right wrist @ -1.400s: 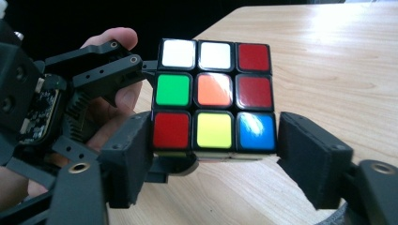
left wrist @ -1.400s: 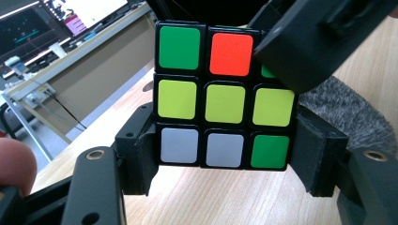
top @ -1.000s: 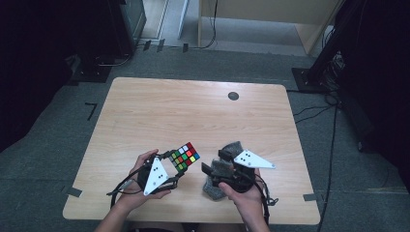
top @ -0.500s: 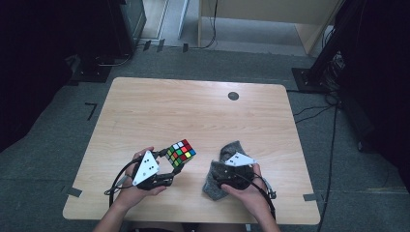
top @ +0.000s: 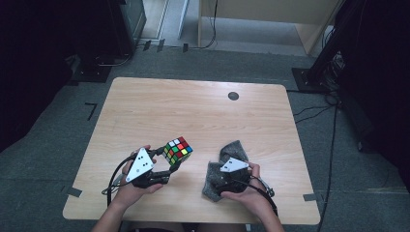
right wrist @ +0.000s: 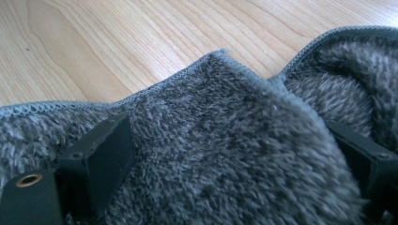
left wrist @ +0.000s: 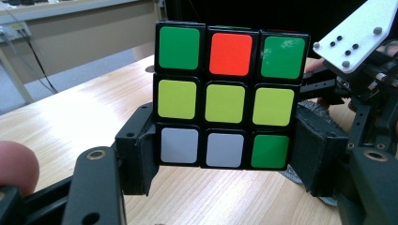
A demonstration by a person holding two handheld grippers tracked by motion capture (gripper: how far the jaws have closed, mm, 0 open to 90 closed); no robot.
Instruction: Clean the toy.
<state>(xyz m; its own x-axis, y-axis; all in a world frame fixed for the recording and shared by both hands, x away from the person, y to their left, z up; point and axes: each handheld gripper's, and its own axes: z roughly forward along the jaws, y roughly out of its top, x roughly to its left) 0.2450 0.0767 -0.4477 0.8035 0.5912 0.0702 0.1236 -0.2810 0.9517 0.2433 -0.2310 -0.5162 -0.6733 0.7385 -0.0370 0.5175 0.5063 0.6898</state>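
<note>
**Cube held up at left, right gripper down on grey cloth**

Left gripper (top: pixel 170 162), near-left part of the desk (top: pixel 193 111): fingers (left wrist: pixel 136 154) clamped on the puzzle cube (top: pixel 177 149), one pad on each side of its bottom row. Cube is lifted off the desk, tilted, w/ mixed colours on top in the high view. In the left gripper view the face toward the camera reads green-red-green on top, three yellow in the mid row, white-white-green at the bottom. Person's left hand (top: pixel 130 186) wraps the gripper body from the near edge.

Right gripper (top: pixel 227 186), near-right, well apart from the cube: sits low on a crumpled grey fleece cloth (top: pixel 232 151) that lies on the desk. Its fingers (right wrist: pixel 101 157) stand wide and have just been opening; a raised fold of cloth lies between them, but whether the pads press it I can't tell. Cloth's stitched edge runs across bare wood just beyond the fingers. Right hand (top: pixel 251 193) holds that gripper from the near side.

Far right of the desk: small dark round spot (top: pixel 233 95).
</note>
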